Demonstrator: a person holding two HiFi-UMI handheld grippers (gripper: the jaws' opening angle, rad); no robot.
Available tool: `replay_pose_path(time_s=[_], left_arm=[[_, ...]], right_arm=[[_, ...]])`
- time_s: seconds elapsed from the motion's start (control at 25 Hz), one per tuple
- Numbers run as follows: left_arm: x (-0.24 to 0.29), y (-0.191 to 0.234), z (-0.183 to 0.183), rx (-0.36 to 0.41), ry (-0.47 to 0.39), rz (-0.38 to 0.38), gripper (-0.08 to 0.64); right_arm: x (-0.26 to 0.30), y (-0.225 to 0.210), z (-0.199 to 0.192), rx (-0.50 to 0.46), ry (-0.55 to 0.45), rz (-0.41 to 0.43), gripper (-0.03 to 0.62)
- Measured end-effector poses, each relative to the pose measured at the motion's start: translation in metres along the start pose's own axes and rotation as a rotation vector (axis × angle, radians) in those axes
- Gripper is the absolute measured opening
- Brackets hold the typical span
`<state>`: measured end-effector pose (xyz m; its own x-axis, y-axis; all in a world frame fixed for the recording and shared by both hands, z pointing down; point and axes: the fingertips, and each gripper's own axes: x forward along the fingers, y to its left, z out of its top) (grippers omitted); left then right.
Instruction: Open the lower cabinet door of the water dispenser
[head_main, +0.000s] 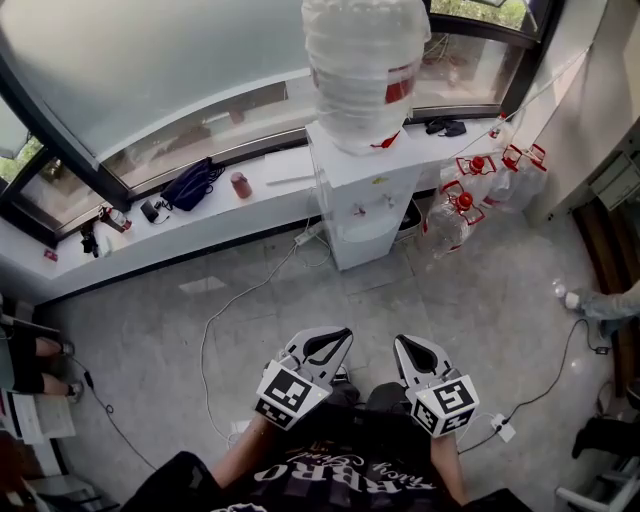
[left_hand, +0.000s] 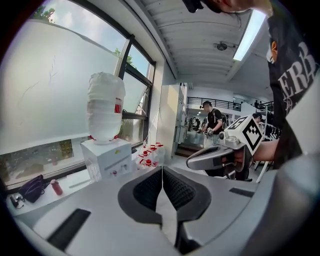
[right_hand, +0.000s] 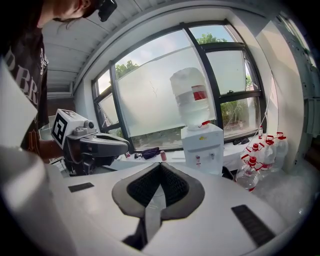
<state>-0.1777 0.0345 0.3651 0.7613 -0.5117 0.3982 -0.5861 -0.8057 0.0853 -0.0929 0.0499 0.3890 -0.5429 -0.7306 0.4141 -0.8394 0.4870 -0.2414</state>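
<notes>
Tiled floor fronts water dispenser | left gripper, right gripper pressed together | I must reach low; cabinet door edge perhaps indistinct.

Left hand-held gripper jaws pressed together, empty; water dispenser beyond, right hand-held gripper alongside.

Water bottle top cut off, water dispenser lower door indistinct
</notes>
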Motion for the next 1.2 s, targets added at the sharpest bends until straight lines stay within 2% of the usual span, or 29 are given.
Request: replay_pose_path(time_s=[0.32,0.52,0.72,0.88,1.08,1.2], left_arm=[[0.044,0.017,-0.007,-0.034,0.046,-0.041,0.020],[0.093,0.037,0.005,-0.067,0.055,-0.026,0.020],[0.164,0.059,0.027,-0.095,0.071,0.019,0.020],[0.241,0.078,0.044,-0.098,0.078,0.045,0.020],[0.330,0.098,0.054,-0.055,0.106,0.022,0.020],[0.386,0.112,0.040,-0.040,0.118,0.013,0.020]], right_arm=[[0.013,-0.052,-0.004,0.074,0.028,-0.058,0.014],[0.034,-0.108,0.004,0.088,0.035,-0.052,0.014],[0.065,-0.189,0.021,0.103,0.034,-0.025,0.014],[0.105,-0.275,0.032,0.056,0.042,0.004,0.014],[0.175,-0.364,0.021,-0.026,0.079,0.065,0.014],[0.219,-0.416,0.002,-0.065,0.073,0.054,0.014]])
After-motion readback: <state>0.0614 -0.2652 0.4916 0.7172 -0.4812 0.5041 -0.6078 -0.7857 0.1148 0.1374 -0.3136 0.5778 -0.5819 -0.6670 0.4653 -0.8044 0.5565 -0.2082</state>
